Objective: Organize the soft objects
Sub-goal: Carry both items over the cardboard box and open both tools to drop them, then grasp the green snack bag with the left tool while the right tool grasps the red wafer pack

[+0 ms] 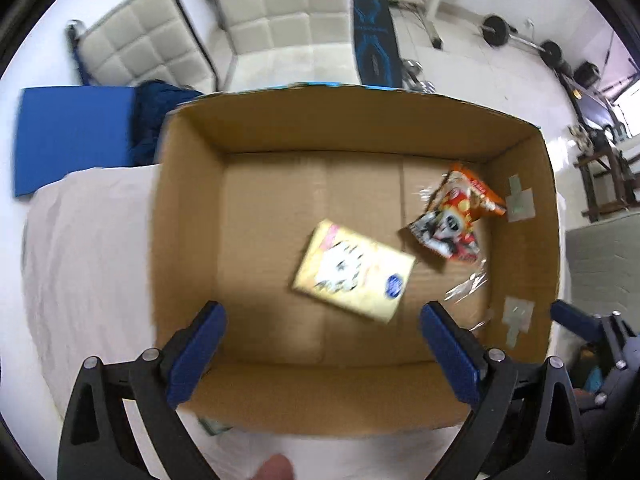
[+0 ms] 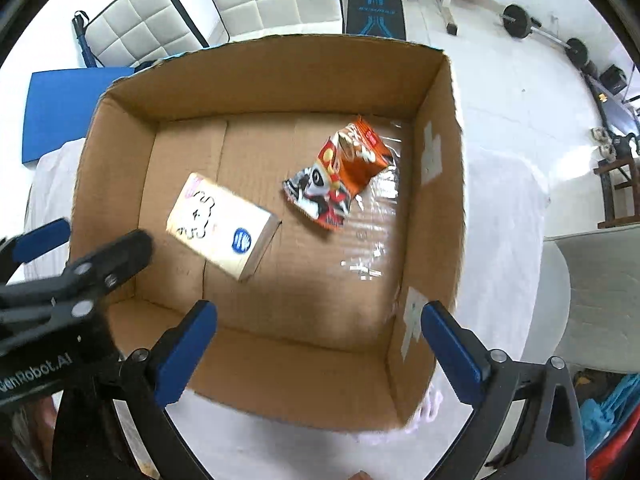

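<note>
white quilted cushions [image 1: 276,12], blue mat [image 1: 72,136], barbell [image 2: 544,32] on floor.

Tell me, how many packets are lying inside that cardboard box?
2. A yellow packet lies near the middle of the cardboard box floor; an orange snack bag sits toward the right wall. Nothing else shows, though the near wall hides a strip.

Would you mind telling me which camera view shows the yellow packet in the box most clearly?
The right wrist view: the yellow packet is sharper there, with its cartoon print, blue logo and side edge visible. The left wrist view shows the same packet on the floor of the cardboard box, but motion-blurred, its print smeared.
</note>
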